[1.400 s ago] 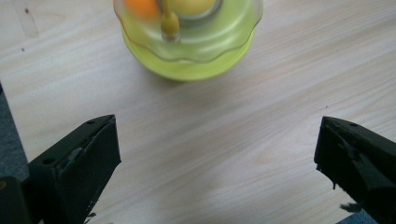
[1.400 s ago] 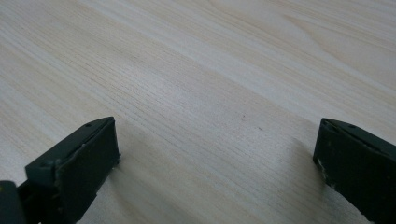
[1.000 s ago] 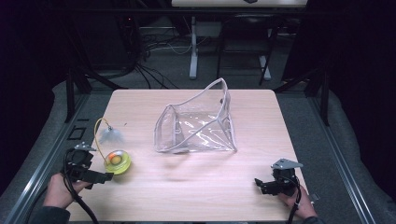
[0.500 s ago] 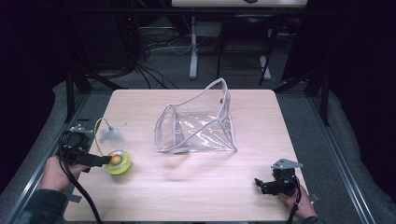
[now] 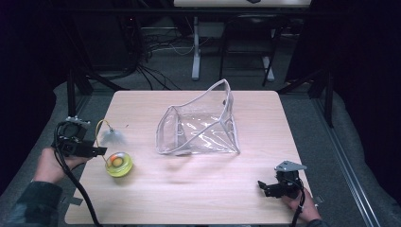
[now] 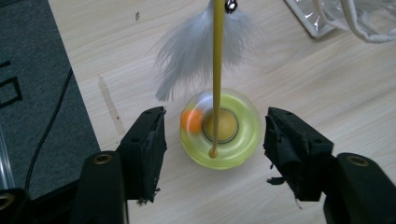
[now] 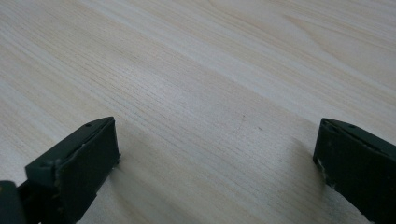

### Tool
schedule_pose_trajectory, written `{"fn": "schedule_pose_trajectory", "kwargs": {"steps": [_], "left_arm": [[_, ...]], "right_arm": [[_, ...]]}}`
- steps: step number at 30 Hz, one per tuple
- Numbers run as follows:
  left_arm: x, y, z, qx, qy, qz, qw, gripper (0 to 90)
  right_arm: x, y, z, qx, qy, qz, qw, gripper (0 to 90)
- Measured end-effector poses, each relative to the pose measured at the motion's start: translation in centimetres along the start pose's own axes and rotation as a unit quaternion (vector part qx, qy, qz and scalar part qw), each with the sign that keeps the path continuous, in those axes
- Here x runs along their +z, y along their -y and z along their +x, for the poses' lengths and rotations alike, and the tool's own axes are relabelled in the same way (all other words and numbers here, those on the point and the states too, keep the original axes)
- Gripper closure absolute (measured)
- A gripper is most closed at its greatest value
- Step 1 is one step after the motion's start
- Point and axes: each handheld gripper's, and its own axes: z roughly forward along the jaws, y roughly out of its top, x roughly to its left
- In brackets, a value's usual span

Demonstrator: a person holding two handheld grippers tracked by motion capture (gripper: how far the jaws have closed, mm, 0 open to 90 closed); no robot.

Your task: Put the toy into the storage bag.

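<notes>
Yellow-green and round, the clear plastic toy dish [image 6: 220, 129] with its orange ball and white feather [image 6: 194, 51] is sitting on the pale wooden counter [image 5: 198, 189] between the left tool's [image 6: 215, 140] wide-open, empty jaws, while the right tool [image 7: 215, 163] is gaping empty too.

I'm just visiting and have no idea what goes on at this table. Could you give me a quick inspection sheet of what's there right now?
Surface: light wooden table, bare apart from two things.
Things: clear plastic pouch with white edging near the middle, mouth open; yellow-green cat toy, a round base with an orange ball, a yellow wand and white feathers.
Clutter: nothing seen.
Grippers: left gripper has open jaws either side of the toy base, not touching it; right gripper is open over bare wood.
Cables: a black cable trails from each gripper; more lie on the floor behind.
Surroundings: grey carpet, dark frame posts, another table's legs behind.
</notes>
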Motion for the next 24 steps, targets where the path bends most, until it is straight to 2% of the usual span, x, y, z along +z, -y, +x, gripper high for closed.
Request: {"fn": "schedule_pose_trajectory", "kwargs": {"steps": [4, 9, 10, 14, 15, 18, 24], "left_arm": [[-0.1, -0.5, -0.1, 0.005, -0.001, 0.005, 1.0000, 53.8], [0.0, -0.9, -0.1, 0.002, -0.006, 0.012, 0.9999, 59.9], [0.0, -1.0, 0.0, 0.005, -0.009, 0.008, 0.9999, 64.3], [-0.1, -1.0, 0.0, 0.007, -0.008, 0.007, 0.9999, 71.3], [-0.2, -1.0, 0.0, 0.008, -0.008, 0.007, 0.9999, 76.7], [-0.1, -1.0, 0.0, 0.009, -0.009, 0.008, 0.9999, 82.7], [0.0, -1.1, -0.1, 0.010, -0.014, 0.011, 0.9998, 87.5]], "right_arm": [[0.0, 0.0, 0.0, 0.000, 0.000, 0.000, 1.0000, 0.0], [0.0, 0.0, 0.0, 0.000, 0.000, 0.000, 1.0000, 0.0], [0.0, 0.0, 0.0, 0.000, 0.000, 0.000, 1.0000, 0.0], [0.0, 0.0, 0.0, 0.000, 0.000, 0.000, 1.0000, 0.0], [0.0, 0.0, 0.0, -0.001, 0.000, 0.000, 1.0000, 0.0], [0.0, 0.0, 0.0, 0.000, 0.000, 0.000, 1.0000, 0.0], [0.0, 0.0, 0.0, -0.001, 0.000, 0.000, 1.0000, 0.0]]}}
